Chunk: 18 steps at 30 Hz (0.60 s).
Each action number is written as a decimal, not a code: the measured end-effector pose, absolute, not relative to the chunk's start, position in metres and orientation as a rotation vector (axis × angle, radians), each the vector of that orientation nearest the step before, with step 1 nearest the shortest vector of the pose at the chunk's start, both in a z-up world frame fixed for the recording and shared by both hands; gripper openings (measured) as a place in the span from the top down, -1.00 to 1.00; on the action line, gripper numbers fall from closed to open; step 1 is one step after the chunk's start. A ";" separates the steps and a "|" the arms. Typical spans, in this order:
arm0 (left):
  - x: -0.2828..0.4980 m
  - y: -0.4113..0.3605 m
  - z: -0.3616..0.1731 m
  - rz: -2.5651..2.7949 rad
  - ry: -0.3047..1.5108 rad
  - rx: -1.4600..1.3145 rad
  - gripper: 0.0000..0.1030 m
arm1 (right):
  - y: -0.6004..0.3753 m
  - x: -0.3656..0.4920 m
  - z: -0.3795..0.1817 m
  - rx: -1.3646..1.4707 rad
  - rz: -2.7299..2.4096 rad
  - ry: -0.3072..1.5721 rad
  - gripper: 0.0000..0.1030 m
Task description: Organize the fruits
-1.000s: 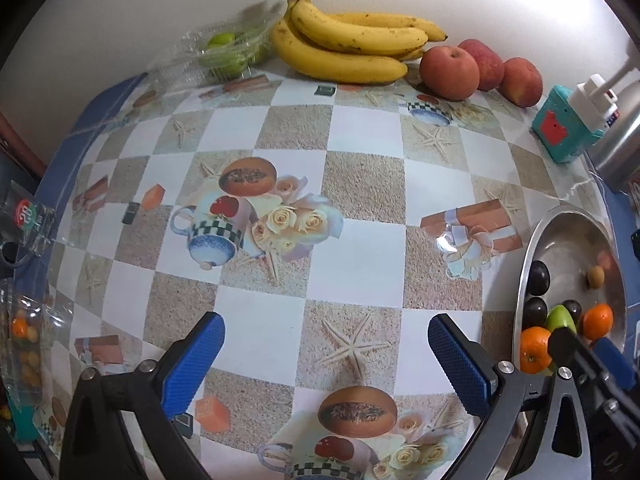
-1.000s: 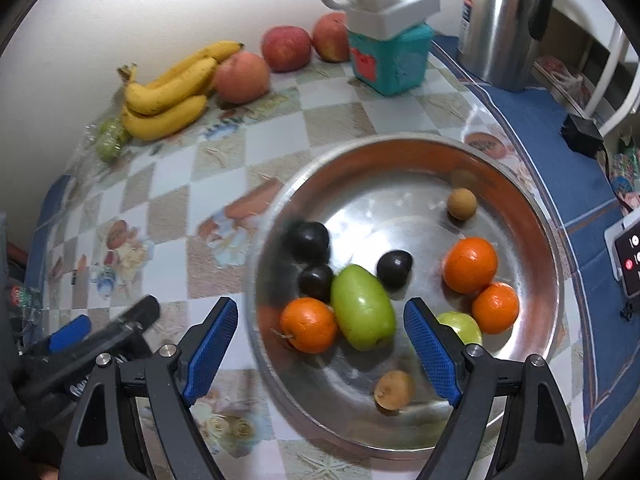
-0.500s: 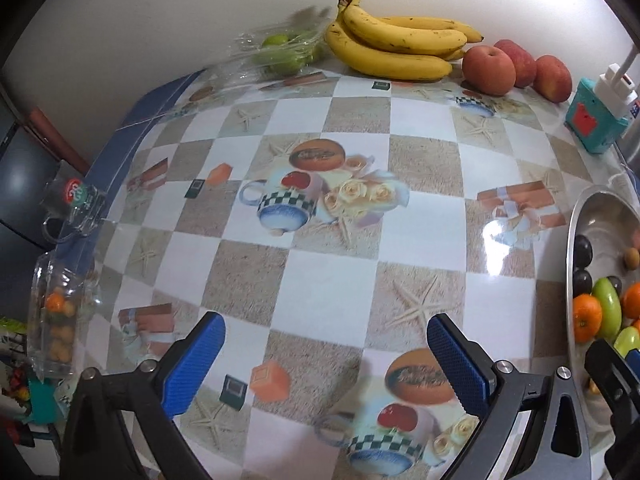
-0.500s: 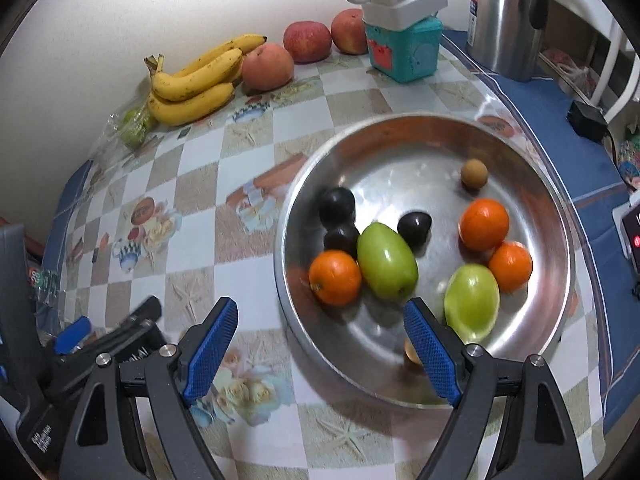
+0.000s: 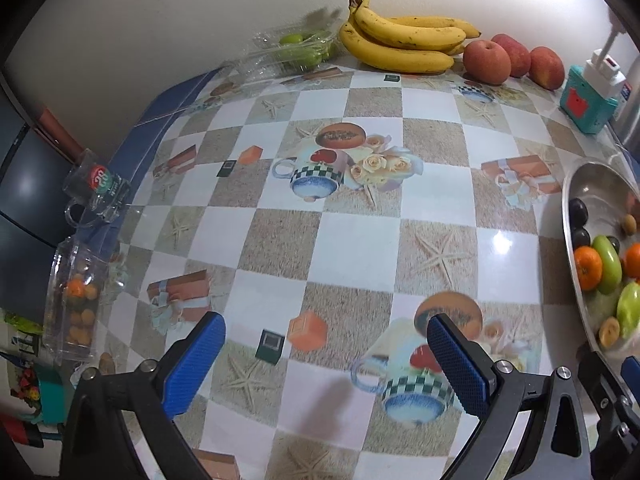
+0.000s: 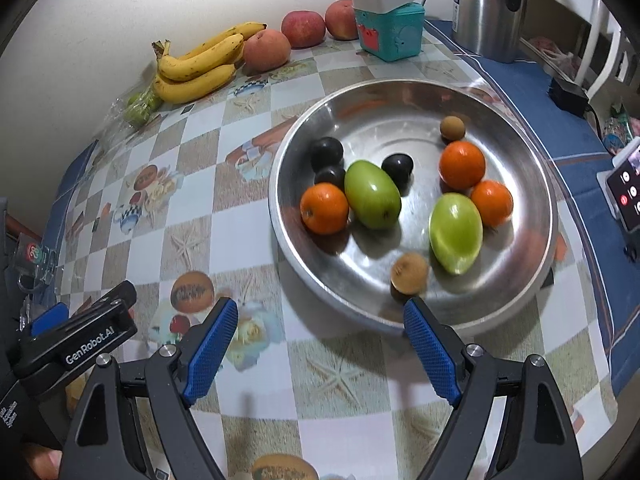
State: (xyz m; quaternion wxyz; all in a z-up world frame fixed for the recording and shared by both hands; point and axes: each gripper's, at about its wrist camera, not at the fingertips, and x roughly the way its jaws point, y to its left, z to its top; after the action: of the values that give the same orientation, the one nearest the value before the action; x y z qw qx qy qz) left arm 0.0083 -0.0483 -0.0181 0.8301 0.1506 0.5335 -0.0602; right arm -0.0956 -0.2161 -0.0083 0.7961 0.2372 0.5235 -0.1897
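A steel bowl (image 6: pixel 532 152) holds three oranges (image 6: pixel 324 208), two green mangoes (image 6: pixel 372 194), dark plums (image 6: pixel 327 153) and small brown fruits (image 6: pixel 409 273). My right gripper (image 6: pixel 320 344) is open and empty, just in front of the bowl's near rim. My left gripper (image 5: pixel 326 354) is open and empty over the checkered tablecloth, left of the bowl (image 5: pixel 592 184). Bananas (image 5: pixel 400 42) and three apples (image 5: pixel 488 60) lie at the back by the wall. A clear box of small orange fruits (image 5: pixel 76 304) stands at the left edge.
A clear tray of green fruits (image 5: pixel 296 50) sits left of the bananas. A teal box with a white power strip (image 6: pixel 390 12) and a steel kettle (image 6: pixel 490 4) stand behind the bowl. A glass mug (image 5: pixel 96 188) sits at the table's left edge.
Both grippers have drawn back and risen. The right one was over the bowl's fruit and now stands in front of its rim. Both stay open.
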 end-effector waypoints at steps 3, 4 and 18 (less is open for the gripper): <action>0.000 -0.043 -0.016 -0.129 1.117 0.331 -0.99 | -0.212 -0.101 -0.009 0.509 -0.401 1.123 -0.66; -0.002 -0.042 -0.015 -0.128 1.113 0.333 -0.99 | -0.212 -0.102 -0.009 0.510 -0.399 1.123 -0.66; -0.012 -0.025 0.006 -0.131 1.045 0.284 -0.98 | -0.207 -0.112 0.009 0.492 -0.407 1.052 -0.66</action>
State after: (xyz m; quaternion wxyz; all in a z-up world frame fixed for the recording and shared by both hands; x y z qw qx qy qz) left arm -0.0120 -0.0252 0.0060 0.8550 0.1350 0.4969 -0.0621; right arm -0.1117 -0.2073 0.0090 0.8167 0.2309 0.4933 -0.1907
